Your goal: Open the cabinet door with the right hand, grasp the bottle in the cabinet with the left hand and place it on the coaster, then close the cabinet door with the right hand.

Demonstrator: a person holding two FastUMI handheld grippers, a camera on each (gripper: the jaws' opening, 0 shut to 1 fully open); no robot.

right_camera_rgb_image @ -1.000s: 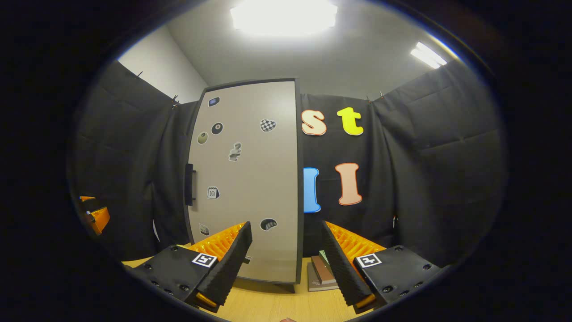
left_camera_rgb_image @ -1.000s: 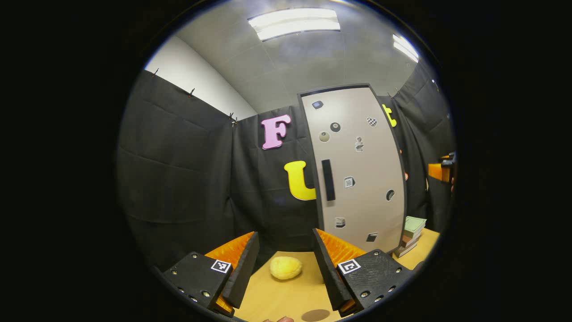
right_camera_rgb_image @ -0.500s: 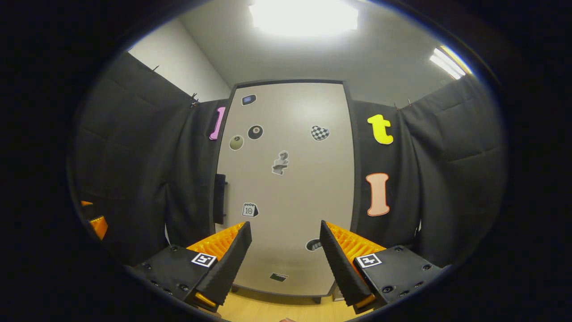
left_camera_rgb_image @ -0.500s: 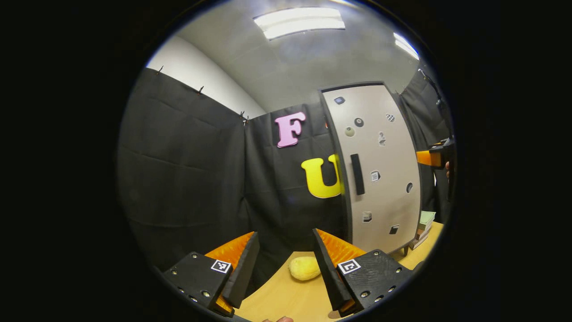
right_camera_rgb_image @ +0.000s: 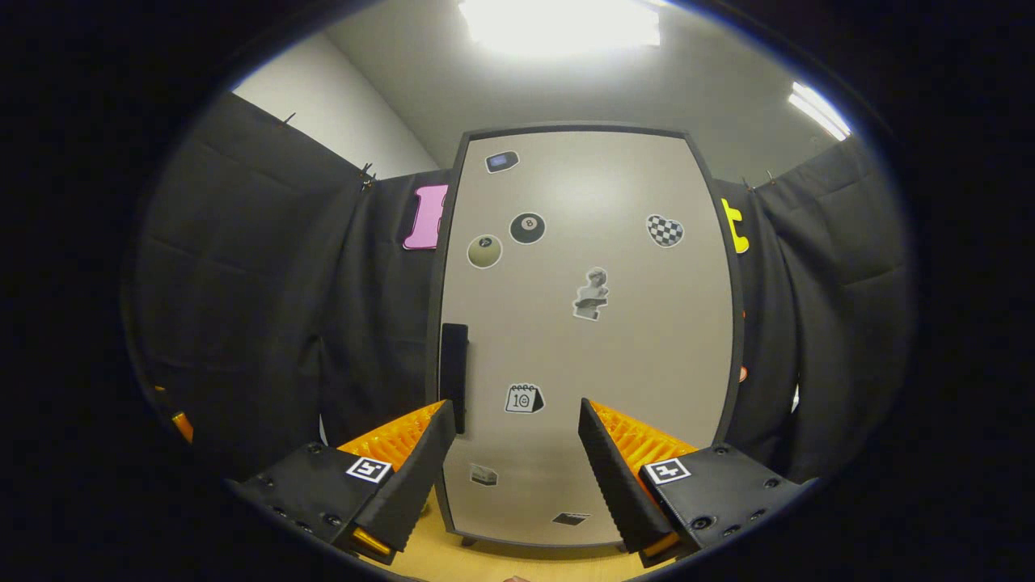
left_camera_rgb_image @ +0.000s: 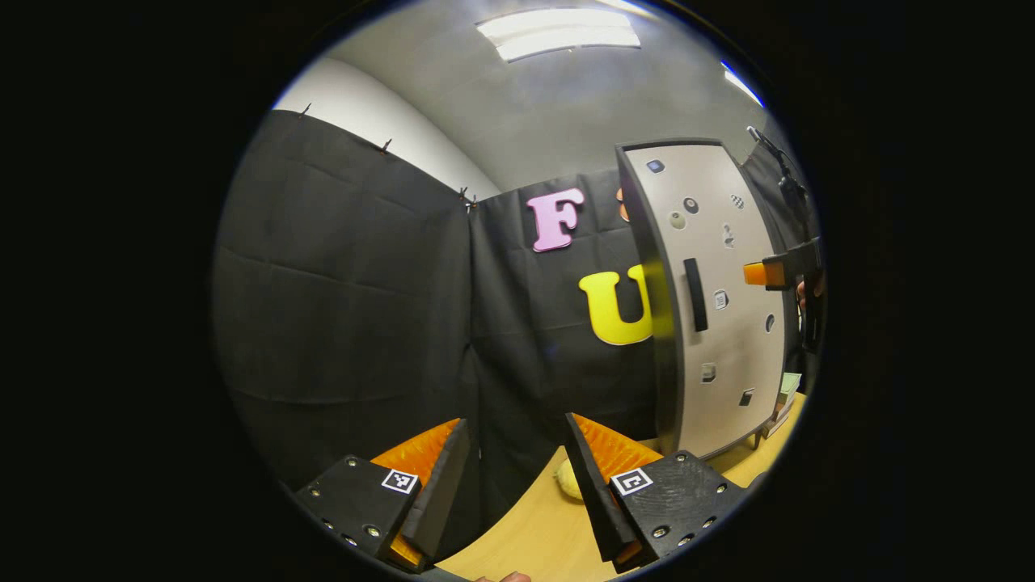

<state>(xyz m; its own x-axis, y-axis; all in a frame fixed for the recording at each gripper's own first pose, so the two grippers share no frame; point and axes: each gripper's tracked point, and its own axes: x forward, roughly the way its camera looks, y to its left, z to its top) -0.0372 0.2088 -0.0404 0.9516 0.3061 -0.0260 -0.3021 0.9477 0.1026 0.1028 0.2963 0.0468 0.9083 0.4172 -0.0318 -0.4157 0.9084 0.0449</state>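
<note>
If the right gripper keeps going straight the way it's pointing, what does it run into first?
Most likely the flat front of the closed cabinet door. The right gripper faces the panel with open fingers, and the black handle lies off to its left. How far off the door is, is unclear.

In the right gripper view, the tall grey sticker-covered cabinet door (right_camera_rgb_image: 582, 339) stands straight ahead of the spread jaws, its black bar handle (right_camera_rgb_image: 454, 376) just above the left jaw. In the left gripper view, a fuzzy yellow ball (left_camera_rgb_image: 568, 480) lies on the light wooden table (left_camera_rgb_image: 525, 537), touching the right jaw's inner edge, the cabinet door beyond it to the right.
</note>
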